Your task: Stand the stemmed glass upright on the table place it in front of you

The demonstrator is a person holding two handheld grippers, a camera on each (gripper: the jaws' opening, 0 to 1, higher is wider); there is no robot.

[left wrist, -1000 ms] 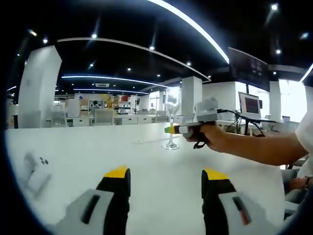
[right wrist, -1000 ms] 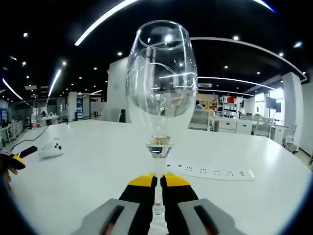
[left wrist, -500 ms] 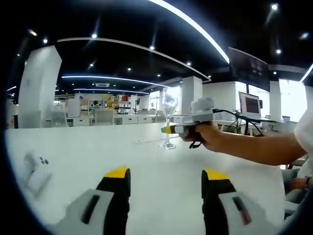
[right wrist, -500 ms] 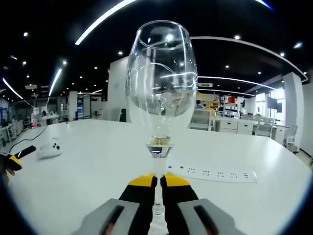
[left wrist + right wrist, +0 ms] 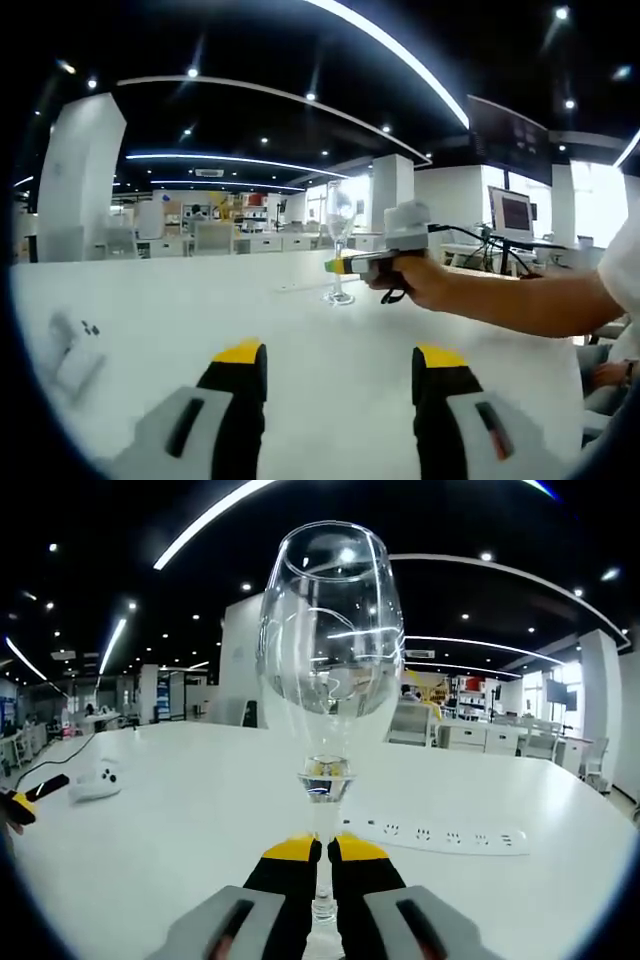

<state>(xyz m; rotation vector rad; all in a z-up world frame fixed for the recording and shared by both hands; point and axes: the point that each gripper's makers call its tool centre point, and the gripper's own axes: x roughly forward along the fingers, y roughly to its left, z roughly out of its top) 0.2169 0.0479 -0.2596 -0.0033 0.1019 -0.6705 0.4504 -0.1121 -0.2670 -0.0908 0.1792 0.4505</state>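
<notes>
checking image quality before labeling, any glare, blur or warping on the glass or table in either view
Right gripper view: the wine glass is sharp, its bowl streaked with ceiling-light reflections; fisheye bends the ceiling strips and the table edge. Left gripper view: the same glass is small and soft beside the right gripper; bright windows at right wash out.

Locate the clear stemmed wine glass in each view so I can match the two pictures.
Left gripper view: clear stemmed wine glass stands small, upper centre, stem pinched by the right tongs.
Right gripper view: glass looms large at centre, upright, stem between the yellow-tipped jaws.
Shared landmark: white power strip lying on the white table.
</notes>
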